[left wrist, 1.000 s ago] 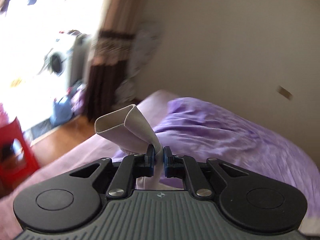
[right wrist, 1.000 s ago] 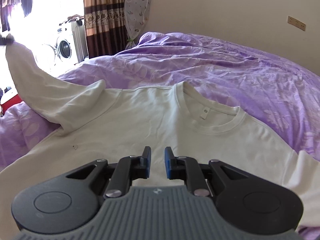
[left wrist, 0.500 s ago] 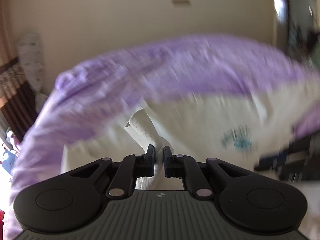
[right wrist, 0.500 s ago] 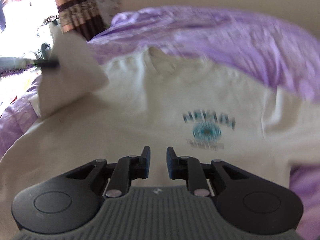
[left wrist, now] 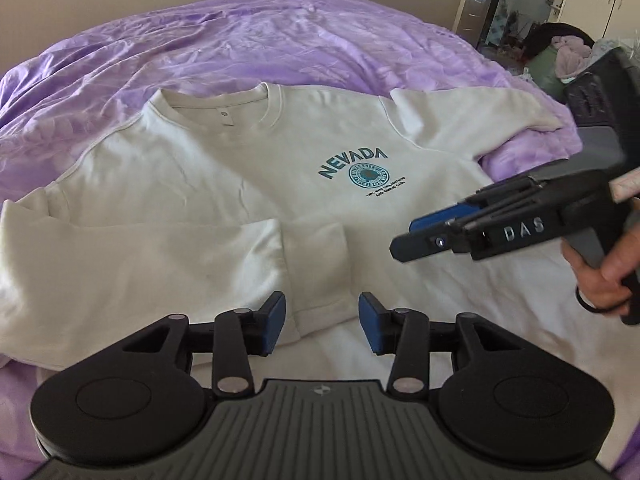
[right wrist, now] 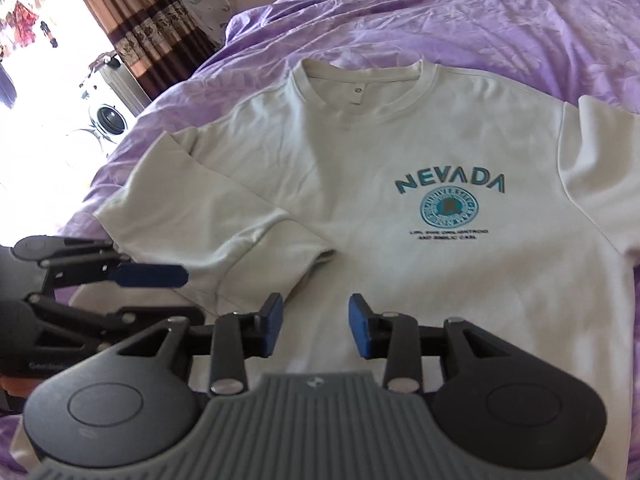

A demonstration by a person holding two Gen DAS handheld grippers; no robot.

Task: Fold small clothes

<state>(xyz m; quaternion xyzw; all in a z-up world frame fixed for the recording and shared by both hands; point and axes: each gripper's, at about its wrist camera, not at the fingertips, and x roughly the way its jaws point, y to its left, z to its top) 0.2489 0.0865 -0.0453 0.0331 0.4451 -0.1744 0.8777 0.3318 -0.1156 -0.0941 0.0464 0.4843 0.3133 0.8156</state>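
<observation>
A cream sweatshirt (left wrist: pixel 224 176) with a teal NEVADA print (left wrist: pixel 354 160) lies face up on the purple bed; it also shows in the right wrist view (right wrist: pixel 360 152). Its left sleeve (left wrist: pixel 160 256) is folded across the body, and shows in the right wrist view too (right wrist: pixel 240 224). The right sleeve (left wrist: pixel 464 120) lies spread outward. My left gripper (left wrist: pixel 322 326) is open and empty just above the folded sleeve's cuff. My right gripper (right wrist: pixel 314 328) is open and empty over the lower body of the sweatshirt; it also shows from the side in the left wrist view (left wrist: pixel 424 236).
A purple duvet (left wrist: pixel 280 40) covers the bed. A curtain (right wrist: pixel 132 20) and a washing machine (right wrist: pixel 106 114) stand at the left beyond the bed. A doorway (left wrist: pixel 492 0) and a pile of things (left wrist: pixel 560 52) are at the far right.
My left gripper carried the sleeve across the sweatshirt, laid it on the body and opened. My right gripper opened wider and shifted down toward the hem.
</observation>
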